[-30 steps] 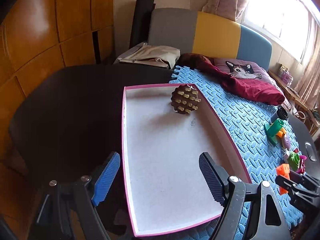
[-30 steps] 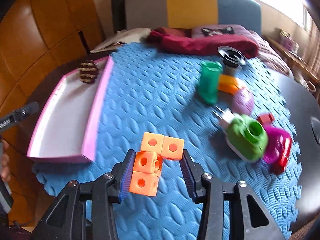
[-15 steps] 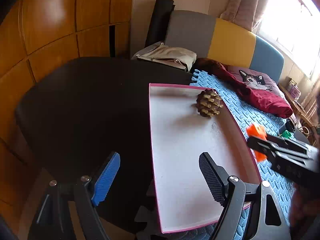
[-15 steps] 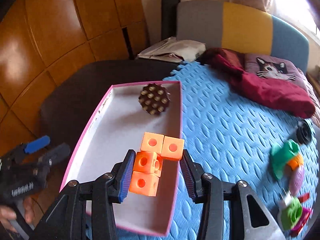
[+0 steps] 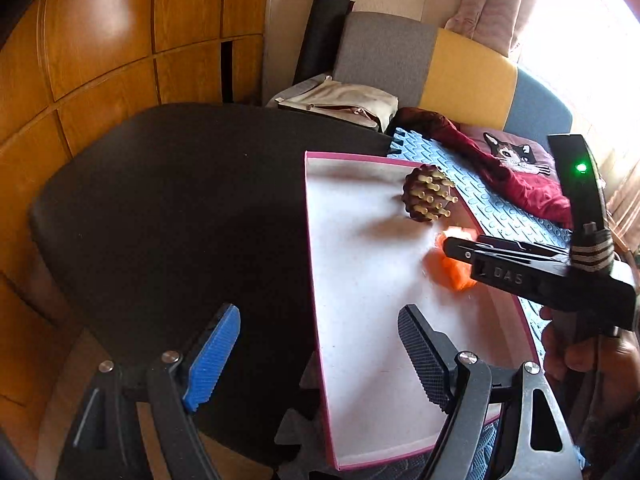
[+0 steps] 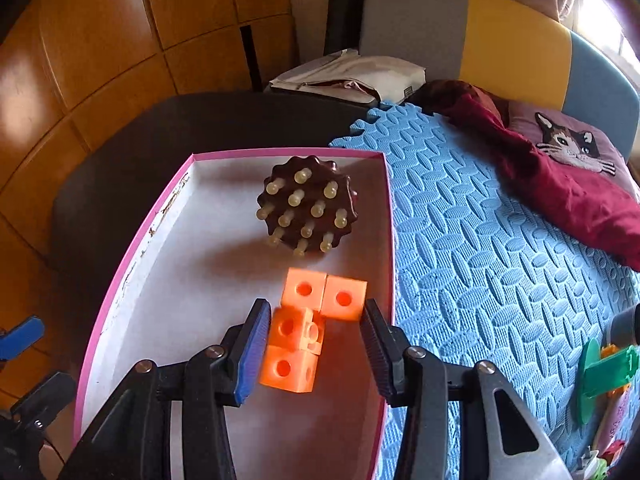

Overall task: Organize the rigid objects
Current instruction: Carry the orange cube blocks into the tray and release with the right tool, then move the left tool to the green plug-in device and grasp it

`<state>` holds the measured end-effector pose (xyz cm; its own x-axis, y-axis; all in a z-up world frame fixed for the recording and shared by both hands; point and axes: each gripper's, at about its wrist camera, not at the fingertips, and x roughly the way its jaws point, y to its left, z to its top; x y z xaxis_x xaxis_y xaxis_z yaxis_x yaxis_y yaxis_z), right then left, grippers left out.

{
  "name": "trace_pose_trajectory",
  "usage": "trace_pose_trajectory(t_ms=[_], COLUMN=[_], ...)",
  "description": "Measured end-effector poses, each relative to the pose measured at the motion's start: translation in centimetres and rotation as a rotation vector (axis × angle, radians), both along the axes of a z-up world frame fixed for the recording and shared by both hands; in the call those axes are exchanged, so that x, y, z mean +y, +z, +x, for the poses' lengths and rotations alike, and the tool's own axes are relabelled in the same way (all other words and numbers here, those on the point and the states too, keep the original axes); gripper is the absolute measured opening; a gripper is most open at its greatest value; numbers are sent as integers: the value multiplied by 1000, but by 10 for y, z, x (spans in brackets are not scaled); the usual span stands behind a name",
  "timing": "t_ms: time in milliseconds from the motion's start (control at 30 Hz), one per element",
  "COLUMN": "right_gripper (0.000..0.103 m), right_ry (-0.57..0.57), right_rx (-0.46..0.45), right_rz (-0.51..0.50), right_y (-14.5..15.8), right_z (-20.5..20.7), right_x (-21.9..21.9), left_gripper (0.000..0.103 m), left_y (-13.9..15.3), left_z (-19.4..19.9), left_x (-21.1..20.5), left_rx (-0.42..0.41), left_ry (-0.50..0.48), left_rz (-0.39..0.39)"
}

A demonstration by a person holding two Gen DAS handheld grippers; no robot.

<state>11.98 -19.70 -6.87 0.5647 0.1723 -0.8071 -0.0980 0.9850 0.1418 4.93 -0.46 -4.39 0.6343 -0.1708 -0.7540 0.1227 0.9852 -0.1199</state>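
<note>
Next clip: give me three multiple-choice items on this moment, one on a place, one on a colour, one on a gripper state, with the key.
1. Where is the brown studded massager?
A. in the pink-rimmed tray
B. on the blue foam mat
C. on the bare black table

2. What colour are the linked cubes?
A. green
B. orange
C. purple

3. How is the left gripper?
A. shut on the cubes
B. shut on the tray rim
C. open, holding nothing

Key: 1 A, it sits on the tray's white floor near the far end. 2 B, all visible cubes are orange. 3 C, its fingers stand wide apart; the right gripper has the cubes.
</note>
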Motion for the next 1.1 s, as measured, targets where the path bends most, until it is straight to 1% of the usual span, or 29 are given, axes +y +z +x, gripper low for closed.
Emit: trace_pose_trajectory(t_ms=[100, 367, 600, 800, 933, 1100], right_gripper=[49, 49, 49, 49, 49, 49], right_ry=[-7, -42, -75, -106, -136, -200], right_rx=[-8, -67, -103, -121, -126, -139], right_rz=[39, 52, 19, 3, -6, -21], right_y=[3, 21, 31, 35, 37, 43], right_z=[-8, -39, -67, -90, -103, -120], right_x=[-6, -16, -25, -37, -53, -85], left_gripper=[82, 82, 82, 82, 82, 82], left_y=[0, 6, 11, 17, 20, 23], left_z=[-1, -7, -12, -18, -21, -24], left_x=[-2, -8, -14, -22, -29, -40], left_rx=[0, -9, -10, -37, -45, -53], left_ry=[-6, -21, -31, -48, -74, -107], left_rz=[3, 9, -6, 22, 31, 37])
